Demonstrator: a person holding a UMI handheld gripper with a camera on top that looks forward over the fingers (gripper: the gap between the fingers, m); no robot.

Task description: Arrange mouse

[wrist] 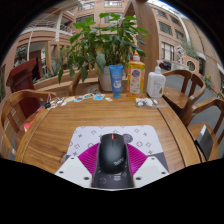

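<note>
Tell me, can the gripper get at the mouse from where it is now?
Probably yes: the mouse already sits between the gripper fingers, on the white mat on the table. Nothing blocks it; whether the pads already press on it is unclear.

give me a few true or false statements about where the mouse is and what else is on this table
1. The black mouse sits between the fingers of the gripper. True.
2. The mouse lies on a white mouse pad on the wooden table. True.
3. The potted plant stands right beside the mouse. False: it stands at the far end of the table, well beyond the gripper.
4. A yellow bottle stands at the far end, near a white bottle. True.
5. The table is bare apart from the mouse. False: bottles, a blue tube and the plant are on it too.
</note>
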